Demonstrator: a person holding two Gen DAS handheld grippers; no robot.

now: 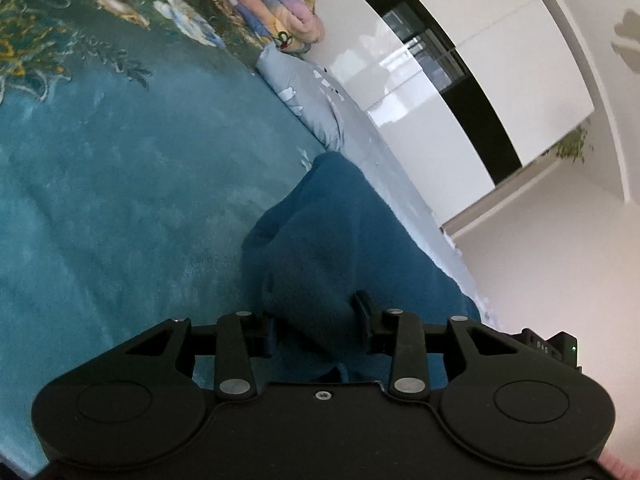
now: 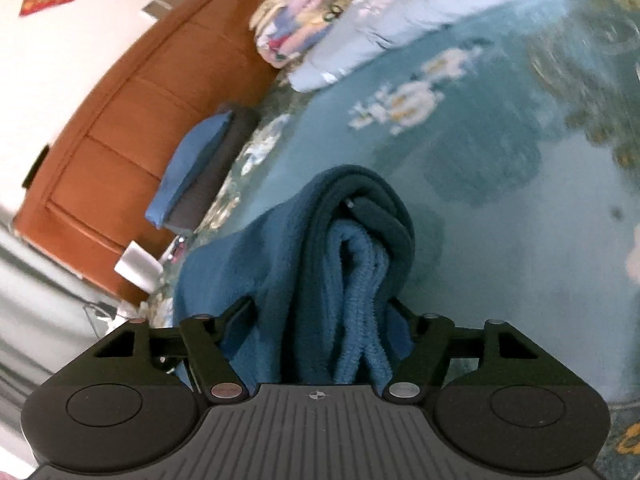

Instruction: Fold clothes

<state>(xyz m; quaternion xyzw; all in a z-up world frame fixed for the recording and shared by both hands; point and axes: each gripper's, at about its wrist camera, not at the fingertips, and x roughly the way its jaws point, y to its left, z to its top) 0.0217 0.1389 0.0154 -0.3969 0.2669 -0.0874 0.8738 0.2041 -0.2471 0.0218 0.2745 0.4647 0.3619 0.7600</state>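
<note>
The left gripper (image 1: 316, 320) has its fingers clamped on a dark blue fleece garment (image 1: 320, 240) bunched above the teal bedspread (image 1: 120, 180). The right gripper (image 2: 324, 320) pinches the same fleece garment (image 2: 348, 260) in thick folds over the bed, near its wooden headboard (image 2: 140, 100).

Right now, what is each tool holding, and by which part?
Both grip the blue fleece garment: left tool on a bunched fold, right tool on its gathered, layered edge.
</note>
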